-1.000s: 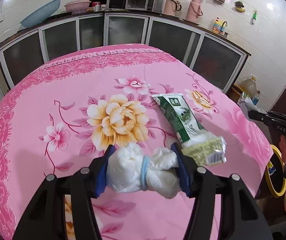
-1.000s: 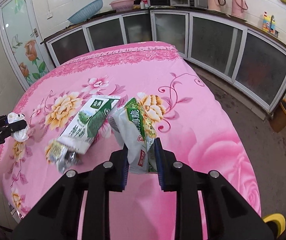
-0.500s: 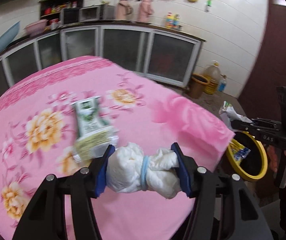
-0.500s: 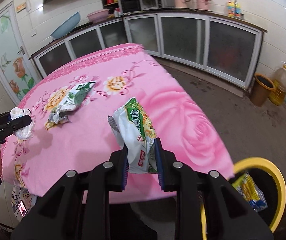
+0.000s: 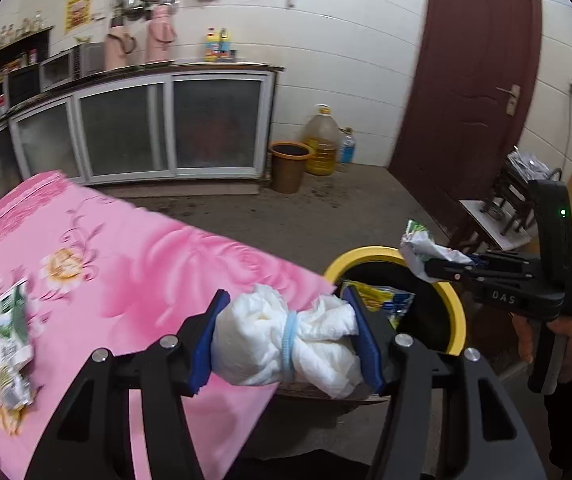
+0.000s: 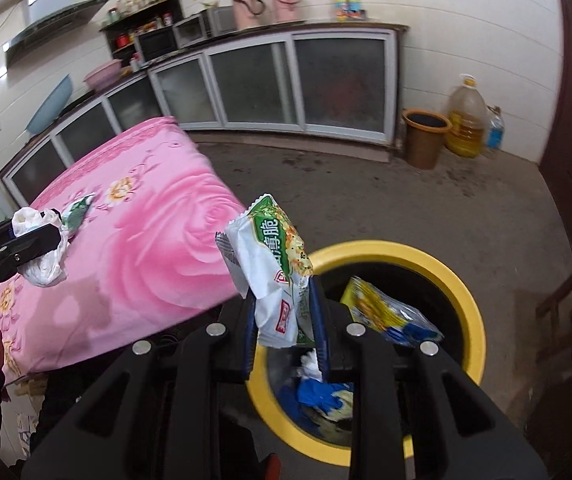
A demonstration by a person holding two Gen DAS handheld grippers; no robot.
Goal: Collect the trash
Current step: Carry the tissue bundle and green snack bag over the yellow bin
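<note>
Table draped in a pink floral cloth is filling the left of both views, with its near right corner lying just beside the bin. Round black bin with a yellow rim is standing on the grey floor to the right of the table, already holding a yellow-and-blue crinkled wrapper, a blue scrap and some white paper.

Left gripper, black with blue pads, is clamping a crumpled white tissue wad bound by a pale blue band across its width; the wad is hanging over the table's near right corner, with the bin's rim showing just behind it.

Right gripper is pinching a white-and-green printed snack packet by its lower end, jaws set narrow; the packet is standing upright over the bin's left rim. In the left wrist view a hand is gripping this tool's handle at the far right.

Green-and-white flattened snack bag is lying on the cloth at the far left, well apart from both grippers.
</note>
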